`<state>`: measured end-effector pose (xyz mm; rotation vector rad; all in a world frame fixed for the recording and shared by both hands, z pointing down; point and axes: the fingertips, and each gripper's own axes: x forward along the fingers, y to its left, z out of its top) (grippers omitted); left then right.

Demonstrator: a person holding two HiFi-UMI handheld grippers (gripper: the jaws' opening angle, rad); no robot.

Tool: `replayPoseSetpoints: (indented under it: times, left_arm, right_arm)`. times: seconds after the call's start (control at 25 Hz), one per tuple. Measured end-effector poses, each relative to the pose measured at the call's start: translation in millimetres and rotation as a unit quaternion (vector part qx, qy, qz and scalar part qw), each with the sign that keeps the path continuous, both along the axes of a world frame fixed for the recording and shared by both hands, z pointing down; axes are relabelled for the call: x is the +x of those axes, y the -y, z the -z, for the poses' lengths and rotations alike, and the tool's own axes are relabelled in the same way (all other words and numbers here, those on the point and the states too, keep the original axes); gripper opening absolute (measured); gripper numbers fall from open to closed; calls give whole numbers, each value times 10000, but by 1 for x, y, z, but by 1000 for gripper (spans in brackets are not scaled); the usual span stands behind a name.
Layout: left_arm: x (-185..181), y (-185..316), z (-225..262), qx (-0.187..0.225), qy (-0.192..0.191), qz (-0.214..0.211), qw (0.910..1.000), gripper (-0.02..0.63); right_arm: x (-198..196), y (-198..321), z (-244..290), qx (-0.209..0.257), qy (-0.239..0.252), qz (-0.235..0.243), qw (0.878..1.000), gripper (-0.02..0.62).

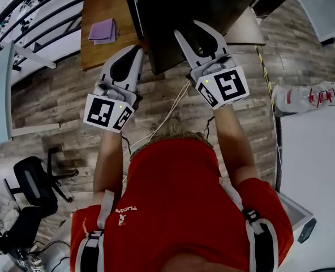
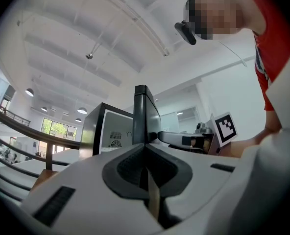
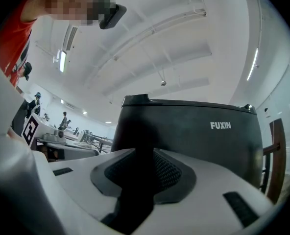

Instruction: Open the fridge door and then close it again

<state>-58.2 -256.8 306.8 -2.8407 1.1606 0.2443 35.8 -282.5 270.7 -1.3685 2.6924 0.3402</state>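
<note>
Fridge [image 2: 93, 131]: a black one, set on the wooden table [image 1: 102, 4]. Its white inside is seen through the open front in the left gripper view.
Door [image 3: 194, 141]: swung open. It is seen edge-on in the left gripper view, while its dark front with white lettering is faced in the right gripper view.
Left claw [image 1: 138, 50]: jaws pressed together with nothing between them. It is held roughly level, and the door's edge stands just past the tips.
Right claw [image 1: 187, 30]: jaws parted to a middling gap and raised against the door's front. Whether the pads touch the door cannot be told.
Table: a purple cloth [image 1: 102, 31] is laid on it, left of the fridge.
Person [image 1: 179, 203]: clad in a red shirt, with both arms stretched forward.
Floor [image 1: 71, 95]: wooden planks, with a black chair [image 1: 34, 188] at the lower left.
</note>
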Motion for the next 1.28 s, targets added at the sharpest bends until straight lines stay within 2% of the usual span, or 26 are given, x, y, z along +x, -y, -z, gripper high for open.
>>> replayPoseSetpoints:
  times: [0.12,0.32,0.88,1.28]
  left_arm:
    - [4,10,0,-3,-23,111,9999,9]
    - [5,26,0,-26,-85,297,9995,9]
    - [-1,60,-5,-80,-114,745,9971,9]
    - [-15,66,-9,-160,2,590,9981,9]
  right_arm:
    - [4,14,-1,6,-19,-9,10000,87]
    - [7,37,-8,-56,-51,29,10000,54]
    - [10,98,-29,-389,-150,-55,9991,29]
    - [23,121,-34,-501,-103,-536,9973,28]
